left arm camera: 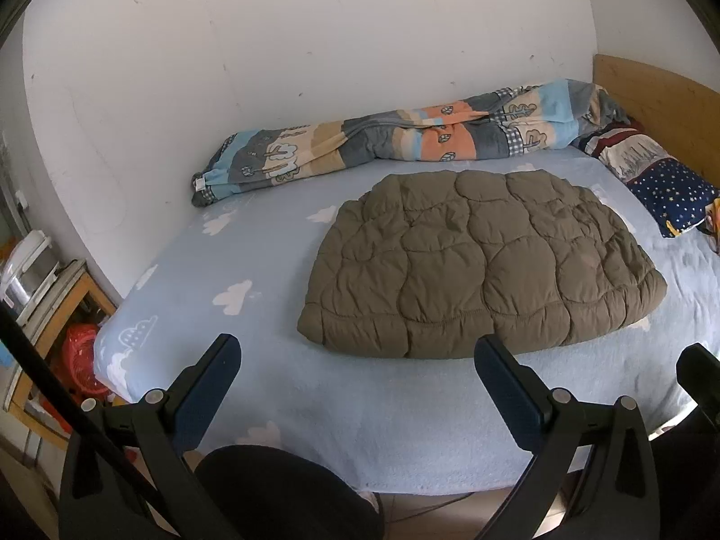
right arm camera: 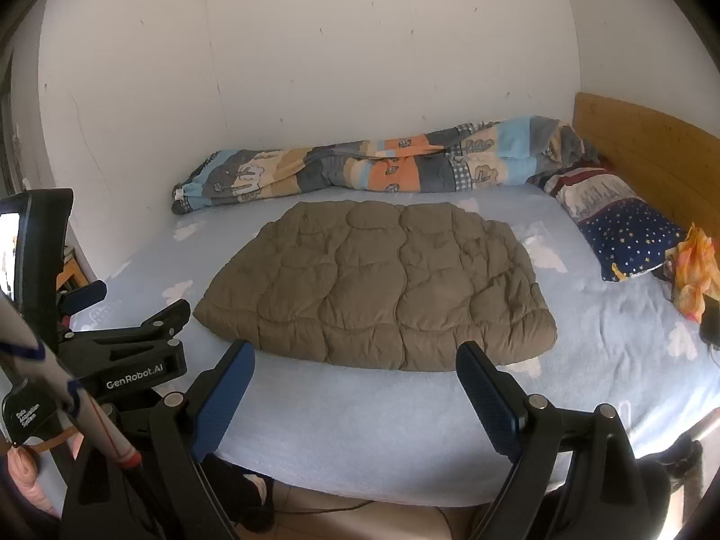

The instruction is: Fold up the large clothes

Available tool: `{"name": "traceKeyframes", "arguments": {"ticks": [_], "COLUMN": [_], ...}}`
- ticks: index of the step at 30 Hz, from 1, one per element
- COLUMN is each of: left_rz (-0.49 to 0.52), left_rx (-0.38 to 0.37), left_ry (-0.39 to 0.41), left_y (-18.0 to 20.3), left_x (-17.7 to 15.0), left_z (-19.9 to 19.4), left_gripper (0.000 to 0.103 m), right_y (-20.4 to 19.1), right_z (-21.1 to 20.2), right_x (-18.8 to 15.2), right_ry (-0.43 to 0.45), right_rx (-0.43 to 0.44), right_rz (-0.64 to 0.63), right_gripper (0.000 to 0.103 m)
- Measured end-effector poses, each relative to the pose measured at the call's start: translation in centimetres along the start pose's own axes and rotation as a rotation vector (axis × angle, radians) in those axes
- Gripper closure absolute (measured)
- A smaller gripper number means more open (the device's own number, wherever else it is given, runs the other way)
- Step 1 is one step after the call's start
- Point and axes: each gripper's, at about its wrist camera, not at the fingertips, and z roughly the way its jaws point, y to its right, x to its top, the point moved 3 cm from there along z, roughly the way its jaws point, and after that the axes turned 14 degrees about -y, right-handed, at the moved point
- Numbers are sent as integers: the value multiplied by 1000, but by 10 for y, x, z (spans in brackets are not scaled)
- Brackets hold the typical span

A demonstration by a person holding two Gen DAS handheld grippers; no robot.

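Beyond both open tools (left arm camera: 355, 387) (right arm camera: 355, 387), folded jacket (left arm camera: 481, 261) (right arm camera: 378, 283).

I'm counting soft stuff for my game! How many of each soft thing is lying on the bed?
Olive puffy jacket: 1
Patchwork quilt, rolled along the wall: 1
Starry pillow: 1
Orange cloth: 1
Total: 4, all on the blue cloud sheet.

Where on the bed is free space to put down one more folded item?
Bare sheet lies between the quilted jacket and the bed's near edge, and left of the jacket. Crowded: the rolled duvet along the wall, the star-print pillow by the headboard.
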Motion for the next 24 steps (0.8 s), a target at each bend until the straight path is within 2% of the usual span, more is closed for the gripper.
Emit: {"name": "traceKeyframes", "arguments": {"ticks": [24], "left_rz": [0], "left_rx": [-4], "left_ry": [-2], "left_y": [-1], "left_x": [-1], "left_z": [0], "left_gripper": [0], "right_y": [7], "right_z": [4], "right_x": [-6], "right_ry": [-14], "right_rx": [0], "right_rz": [1], "right_gripper": [9]}}
